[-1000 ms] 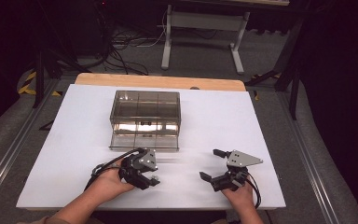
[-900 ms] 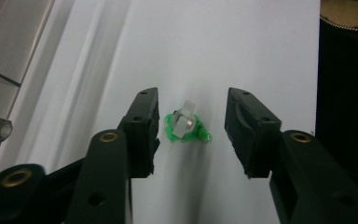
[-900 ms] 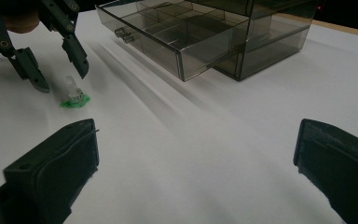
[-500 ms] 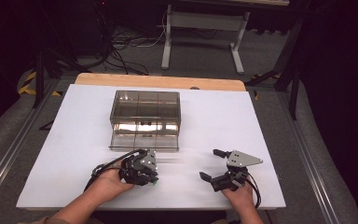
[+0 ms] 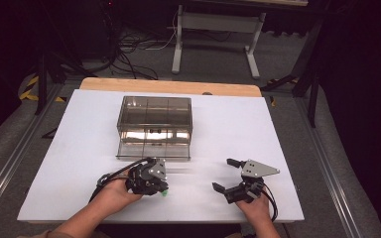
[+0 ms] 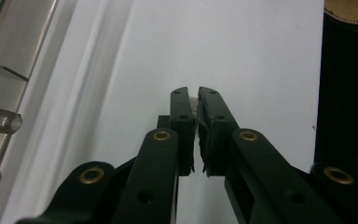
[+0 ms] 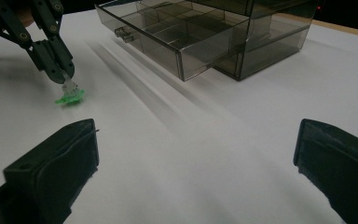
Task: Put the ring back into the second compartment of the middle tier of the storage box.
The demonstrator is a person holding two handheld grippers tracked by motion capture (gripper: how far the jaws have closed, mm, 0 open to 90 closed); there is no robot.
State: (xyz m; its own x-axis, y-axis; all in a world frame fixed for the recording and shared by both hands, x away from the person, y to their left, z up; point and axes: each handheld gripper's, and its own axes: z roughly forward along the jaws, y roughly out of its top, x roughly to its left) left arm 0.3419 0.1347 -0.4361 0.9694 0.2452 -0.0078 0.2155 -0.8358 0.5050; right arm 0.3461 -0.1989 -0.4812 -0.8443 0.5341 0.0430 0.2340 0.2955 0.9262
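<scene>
Pin (image 7: 70, 94): small, clear stem on a green base; judged light, stiff and slippery, best taken by the stem.
Place: on the table (image 5: 287, 134), near its front edge.
Left gripper (image 6: 196, 100): jaws just closed, pinching the stem.
Right gripper (image 5: 229, 174): spread wide, nothing held.
Drawer (image 7: 168, 44): pulled out of the box (image 5: 155, 110); visible compartments look empty.

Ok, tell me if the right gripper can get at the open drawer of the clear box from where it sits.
Probably yes. The right gripper stands open and empty, and bare white table lies between it and the open drawer. The left gripper, shut on a small green-based piece, sits off to the side.
</scene>
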